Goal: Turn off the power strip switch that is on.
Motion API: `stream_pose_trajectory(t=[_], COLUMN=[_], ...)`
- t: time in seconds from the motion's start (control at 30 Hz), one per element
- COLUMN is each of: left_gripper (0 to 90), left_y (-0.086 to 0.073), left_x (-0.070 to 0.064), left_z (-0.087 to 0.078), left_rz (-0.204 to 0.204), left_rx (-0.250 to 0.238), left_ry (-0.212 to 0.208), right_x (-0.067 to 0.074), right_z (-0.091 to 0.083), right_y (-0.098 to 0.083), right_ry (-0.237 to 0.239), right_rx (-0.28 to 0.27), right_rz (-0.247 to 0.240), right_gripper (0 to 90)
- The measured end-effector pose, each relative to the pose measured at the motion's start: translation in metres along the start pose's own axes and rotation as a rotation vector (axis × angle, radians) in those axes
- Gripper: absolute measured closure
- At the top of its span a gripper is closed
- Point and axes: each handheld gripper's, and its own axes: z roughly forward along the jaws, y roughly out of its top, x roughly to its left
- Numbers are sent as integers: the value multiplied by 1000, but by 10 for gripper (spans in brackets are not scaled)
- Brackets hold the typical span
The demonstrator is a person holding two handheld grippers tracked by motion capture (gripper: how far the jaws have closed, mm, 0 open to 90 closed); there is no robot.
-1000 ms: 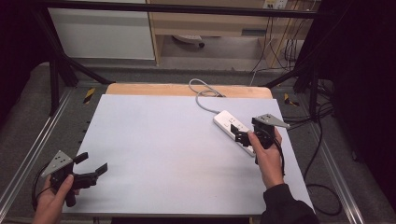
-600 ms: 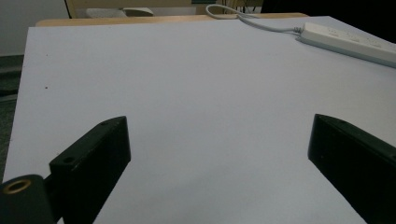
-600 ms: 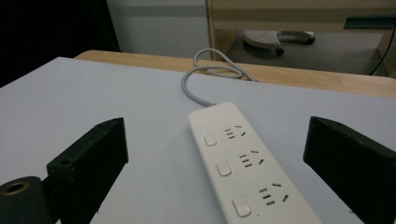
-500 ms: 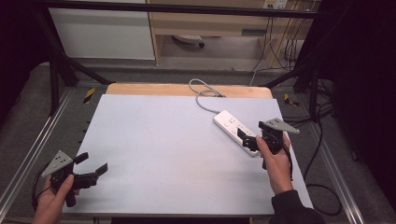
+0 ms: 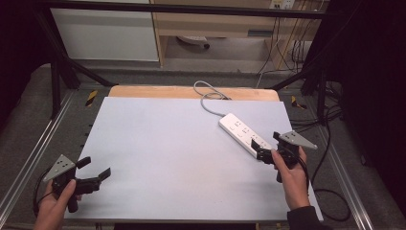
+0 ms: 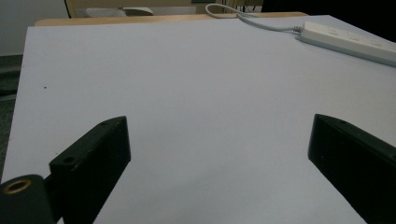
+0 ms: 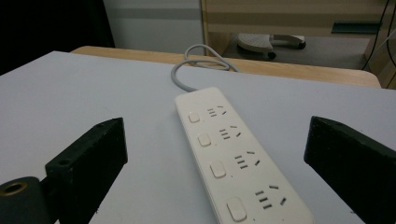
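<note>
A dim workshop with a cream cabinet (image 5: 105,36) and a wooden shelf unit (image 5: 215,21) lies behind a metal frame, and in front of it stands the table (image 5: 158,158), its pale grey top laid over a wooden board whose far edge shows as a tan strip. On the right half of the table lies a white power strip (image 5: 241,133), flat and set at a slant, with four sockets and four switches along its top face in the right gripper view (image 7: 233,163). Its grey cord (image 5: 207,96) loops at the far edge of the table and runs off the back. The right claw (image 5: 266,147) sits at the near end of the power strip, its jaws wide apart on either side of that end and clamped on nothing. The left claw (image 5: 95,172) is at the near left corner of the table, well apart from the power strip, jaws likewise spread wide over bare table top. A hand holds each gripper from below.
</note>
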Motion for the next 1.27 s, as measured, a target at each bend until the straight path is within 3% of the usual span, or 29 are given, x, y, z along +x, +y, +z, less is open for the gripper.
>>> stream_pose_trajectory(t=[0.73,1.13,1.27], left_gripper=[58,58,58], left_y=[0,0,0], left_x=[-1,-1,-2], left_z=[0,-1,0], left_rz=[-1,0,3], left_rx=[3,-1,-1], left_ry=[3,2,1], right_x=[-17,-8,-6], right_z=[-26,-21,-13], right_y=[-51,-73,-75], right_ry=[-43,-25,-52], right_rx=[42,127,154], right_rz=[21,-21,-40], right_gripper=[61,41,41])
